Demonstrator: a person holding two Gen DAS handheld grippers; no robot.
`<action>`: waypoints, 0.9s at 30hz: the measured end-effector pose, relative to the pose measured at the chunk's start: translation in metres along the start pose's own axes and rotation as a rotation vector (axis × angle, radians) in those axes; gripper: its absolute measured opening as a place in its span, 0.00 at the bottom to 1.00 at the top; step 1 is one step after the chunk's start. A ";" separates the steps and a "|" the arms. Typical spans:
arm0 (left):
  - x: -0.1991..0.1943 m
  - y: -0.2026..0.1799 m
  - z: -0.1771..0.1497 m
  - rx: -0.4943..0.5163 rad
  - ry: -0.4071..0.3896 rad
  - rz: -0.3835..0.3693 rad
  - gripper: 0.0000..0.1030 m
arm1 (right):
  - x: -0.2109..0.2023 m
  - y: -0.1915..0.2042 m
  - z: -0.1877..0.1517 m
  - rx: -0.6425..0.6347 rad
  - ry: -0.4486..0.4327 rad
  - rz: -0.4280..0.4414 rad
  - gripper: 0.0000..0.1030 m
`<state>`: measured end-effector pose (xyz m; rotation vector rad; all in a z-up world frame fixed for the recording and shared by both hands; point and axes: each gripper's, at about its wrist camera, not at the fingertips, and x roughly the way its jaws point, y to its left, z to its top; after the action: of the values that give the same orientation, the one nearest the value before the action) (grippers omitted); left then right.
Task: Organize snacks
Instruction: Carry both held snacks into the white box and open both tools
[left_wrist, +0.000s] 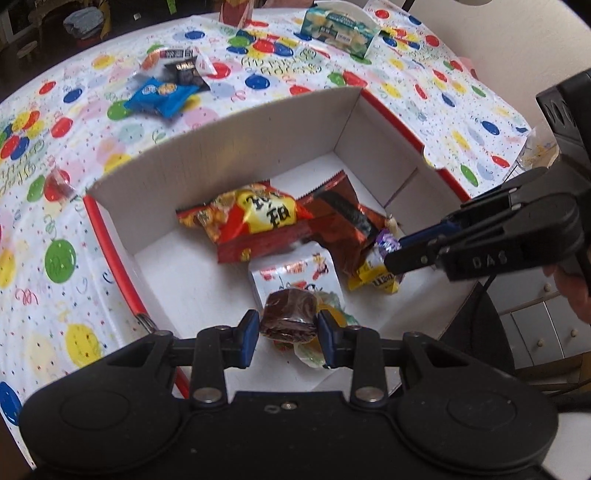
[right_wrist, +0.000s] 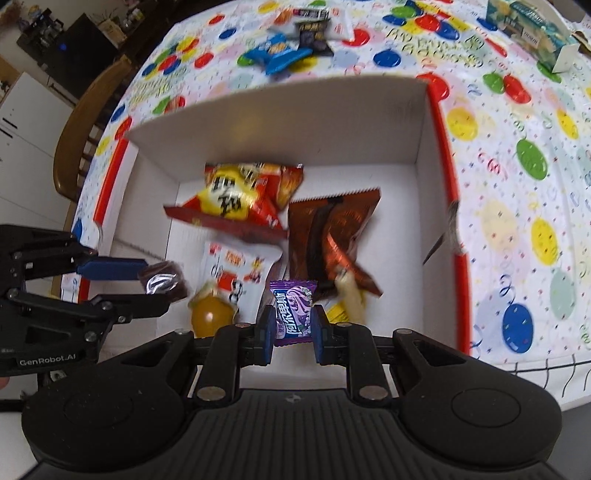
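Left gripper (left_wrist: 286, 330) clamped on one brown foil-wrapped chocolate piece (left_wrist: 290, 314), pinched squarely between both blue pads, over the near edge of the white cardboard box with red rim (left_wrist: 221, 147). Right gripper (right_wrist: 293, 330) nipped tight on one purple wrapped candy (right_wrist: 293, 312), upright between its fingertips. Ahead of the fingers in the box: one red-yellow snack bag (left_wrist: 251, 218), one brown foil pouch (left_wrist: 343, 221), one white printed packet (left_wrist: 295, 275).

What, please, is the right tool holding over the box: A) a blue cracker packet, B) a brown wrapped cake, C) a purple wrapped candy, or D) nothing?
C: in the right wrist view the right tool is shut on a purple wrapped candy above the white cardboard box, while the brown wrapped cake sits in the left tool.
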<state>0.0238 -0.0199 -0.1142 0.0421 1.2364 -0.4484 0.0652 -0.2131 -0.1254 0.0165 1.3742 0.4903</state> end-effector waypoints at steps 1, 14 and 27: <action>0.002 -0.001 -0.001 -0.001 0.005 -0.001 0.31 | 0.002 0.002 -0.002 -0.002 0.006 0.001 0.19; 0.012 -0.003 0.000 -0.004 0.042 0.012 0.31 | 0.016 0.006 -0.013 0.043 0.034 0.014 0.19; -0.003 -0.008 0.000 0.018 0.001 0.016 0.36 | -0.008 0.006 -0.019 0.080 -0.029 0.031 0.46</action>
<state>0.0198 -0.0260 -0.1096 0.0675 1.2327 -0.4458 0.0449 -0.2159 -0.1207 0.1094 1.3663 0.4591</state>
